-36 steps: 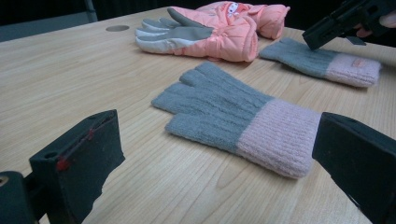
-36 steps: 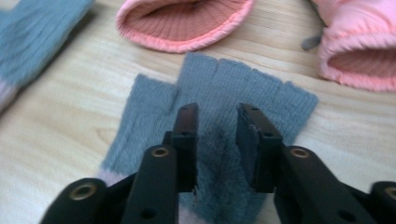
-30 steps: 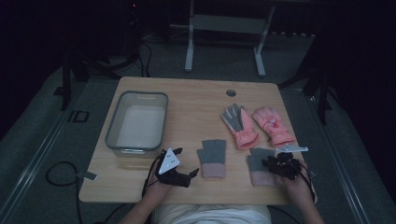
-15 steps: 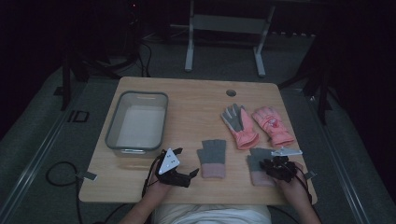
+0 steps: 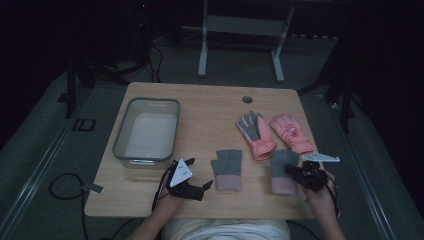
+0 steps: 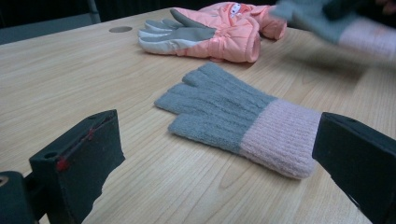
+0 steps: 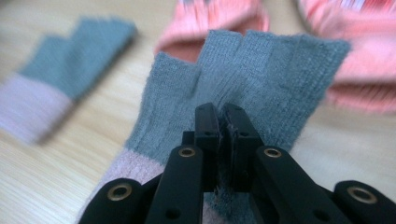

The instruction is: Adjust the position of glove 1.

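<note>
Right tool [image 5: 292, 171] has slid leftward onto the right knit glove [image 5: 283, 172], lower right of the high view, so the pickup looks underway.
High view: grey bin [image 5: 121, 147] at left holds nothing. Left gripper view: left tool [image 6: 219, 163] gapes wide, empty, before the other knit glove [image 6: 233, 116]. Right gripper view: jaws pinch grey knit above the worktop [image 7: 42, 177].

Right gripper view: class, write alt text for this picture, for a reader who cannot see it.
The right gripper, jaws closed, pinches the middle of a grey knit glove with a pink cuff above the wooden table. A matching grey glove lies blurred to the left, and the cuffs of two pink padded gloves lie beyond.
</note>
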A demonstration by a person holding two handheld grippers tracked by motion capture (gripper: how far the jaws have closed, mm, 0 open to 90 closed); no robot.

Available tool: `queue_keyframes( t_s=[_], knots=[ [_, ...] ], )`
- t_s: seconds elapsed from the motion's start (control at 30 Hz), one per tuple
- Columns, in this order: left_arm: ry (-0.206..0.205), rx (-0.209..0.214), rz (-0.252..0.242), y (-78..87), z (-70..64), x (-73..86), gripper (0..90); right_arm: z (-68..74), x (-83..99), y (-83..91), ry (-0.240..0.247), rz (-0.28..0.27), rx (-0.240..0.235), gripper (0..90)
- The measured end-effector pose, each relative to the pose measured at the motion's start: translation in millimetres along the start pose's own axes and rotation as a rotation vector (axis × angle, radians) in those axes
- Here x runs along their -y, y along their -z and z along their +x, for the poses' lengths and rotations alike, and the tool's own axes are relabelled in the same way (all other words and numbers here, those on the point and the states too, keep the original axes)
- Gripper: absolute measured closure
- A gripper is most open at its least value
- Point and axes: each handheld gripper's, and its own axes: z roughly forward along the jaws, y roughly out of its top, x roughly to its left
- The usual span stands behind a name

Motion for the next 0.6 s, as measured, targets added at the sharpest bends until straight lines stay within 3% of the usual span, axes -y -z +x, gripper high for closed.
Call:
queue_keyframes(
  t_s=[0.23,0.4,0.6],
  knots=[
    [0.003,0.006,-0.003,0.3,0.5,0.1,1.2,14.8,-37.2,12.2,0.036,-0.081,-0.030,85.3],
    [0.010,0.013,-0.004,0.6,1.0,0.3,1.2,35.5,-56.5,1.9,0.086,-0.099,-0.066,85.3],
    [0.012,0.021,-0.008,0.8,1.6,0.4,1.1,56.5,-69.0,-14.7,0.105,-0.100,-0.111,85.3]
  ],
)
